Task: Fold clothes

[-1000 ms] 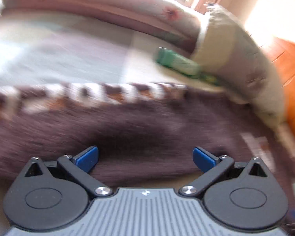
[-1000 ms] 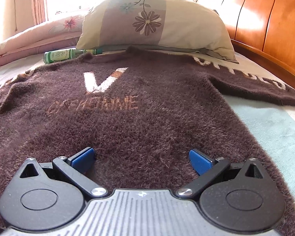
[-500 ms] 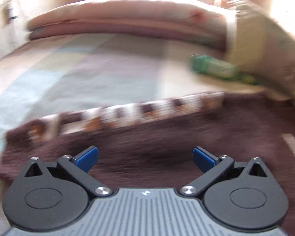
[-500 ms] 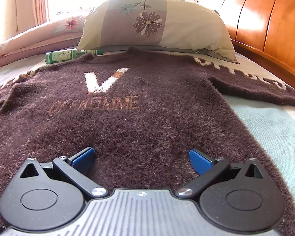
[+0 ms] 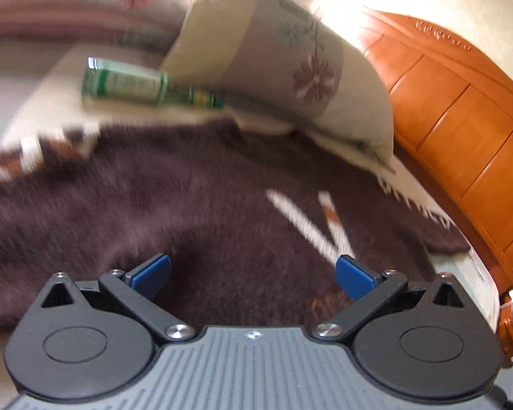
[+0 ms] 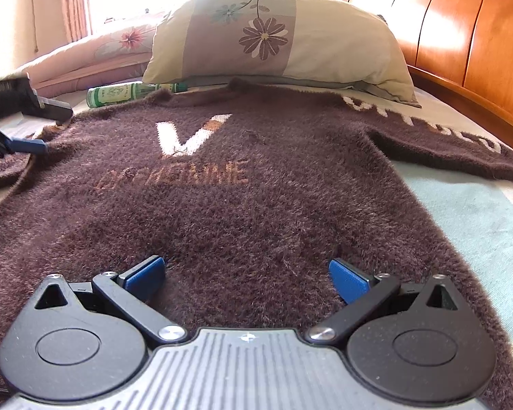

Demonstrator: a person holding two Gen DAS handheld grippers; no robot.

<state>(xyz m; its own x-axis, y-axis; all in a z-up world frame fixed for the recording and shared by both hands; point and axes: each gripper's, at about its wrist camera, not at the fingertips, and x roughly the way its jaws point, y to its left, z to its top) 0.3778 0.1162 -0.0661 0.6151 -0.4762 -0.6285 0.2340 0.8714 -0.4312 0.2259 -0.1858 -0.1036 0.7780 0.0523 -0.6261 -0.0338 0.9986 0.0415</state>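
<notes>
On the bed (image 6: 478, 212), the brown sweater (image 6: 242, 205) is laid flat, sleeves outstretched, ready for folding, while the left gripper (image 5: 253, 271) and right gripper (image 6: 246, 273) are held spread and empty above it.

Sunlit wooden headboard (image 6: 461, 30), curtained window (image 6: 75, 0)

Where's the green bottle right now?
The green glass bottle lies on its side at upper left in the right wrist view, between the floral pillow and fuzzy brown sweater.

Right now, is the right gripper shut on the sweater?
No: the right gripper has its jaws spread wide, resting open over the flat brown sweater, gripping nothing.
</notes>
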